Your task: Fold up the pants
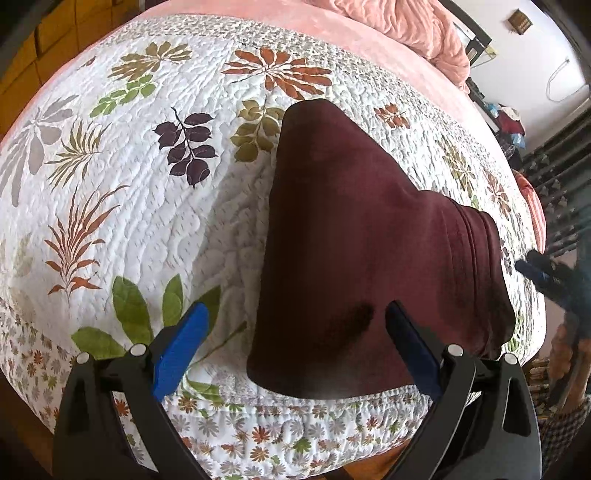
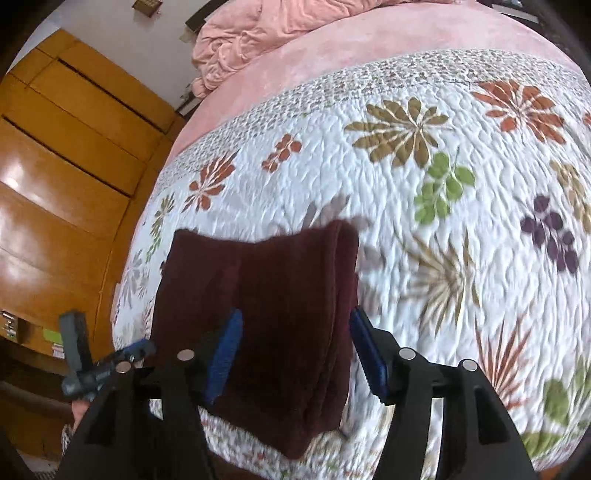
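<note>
The maroon pants lie folded into a thick pad on the white leaf-print quilt, near its front edge. My left gripper is open, its blue fingers spread wide above the pad's near left corner, holding nothing. In the right wrist view the folded pants show stacked layers along their right edge. My right gripper is open above the pad's near end, one finger over the cloth, the other at its right edge. The right gripper also shows at the left wrist view's right border.
A pink blanket is bunched at the far end of the bed on a pink sheet. A wooden wardrobe stands beside the bed. A cluttered shelf and dark railing are on the other side.
</note>
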